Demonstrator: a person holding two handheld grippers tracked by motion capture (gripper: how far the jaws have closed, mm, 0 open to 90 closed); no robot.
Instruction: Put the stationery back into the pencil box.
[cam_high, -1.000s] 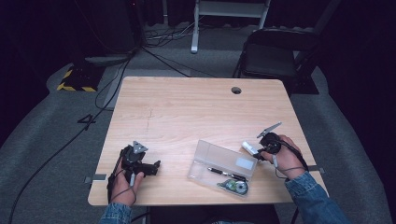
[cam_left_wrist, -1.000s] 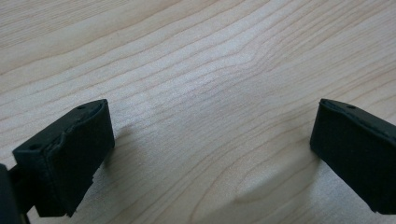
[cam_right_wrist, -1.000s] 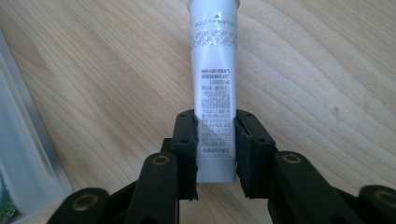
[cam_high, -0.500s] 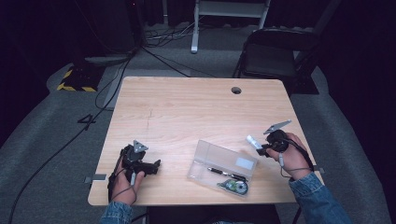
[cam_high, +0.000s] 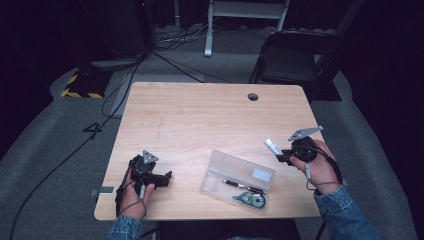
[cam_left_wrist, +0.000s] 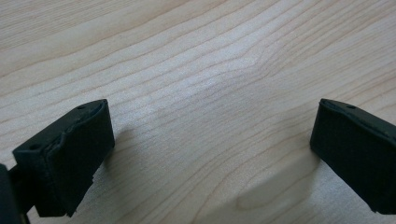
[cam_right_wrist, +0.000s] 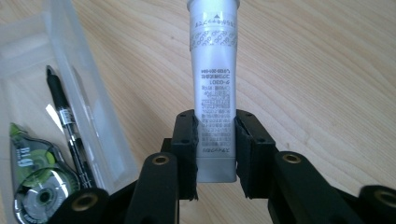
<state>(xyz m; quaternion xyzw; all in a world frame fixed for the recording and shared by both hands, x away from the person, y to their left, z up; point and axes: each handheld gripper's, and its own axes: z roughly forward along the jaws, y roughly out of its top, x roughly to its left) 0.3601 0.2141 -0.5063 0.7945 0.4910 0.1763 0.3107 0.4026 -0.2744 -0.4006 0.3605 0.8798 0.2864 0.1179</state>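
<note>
A white glue stick (cam_right_wrist: 214, 93) with grey print is held between the jaws of my right gripper (cam_right_wrist: 215, 154), which is shut on its lower end; in the high view the glue stick (cam_high: 272, 145) pokes out up and left of my right gripper (cam_high: 283, 155), above the table right of the case. A clear plastic case (cam_high: 239, 176) lies open on the table, holding a black pen (cam_right_wrist: 65, 126) and a green correction tape (cam_right_wrist: 35, 179). My left gripper (cam_high: 165, 177) rests near the table's front left, and its jaws stand wide apart over bare wood (cam_left_wrist: 210, 140).
The wooden table (cam_high: 210, 120) has a round cable hole (cam_high: 253, 96) near its back edge. A dark folding chair (cam_high: 295, 57) stands behind the table's right corner. Cables run over the grey floor at the left.
My right gripper has moved right and slightly back, away from the case, with the glue stick in it. The left gripper has stayed still.
</note>
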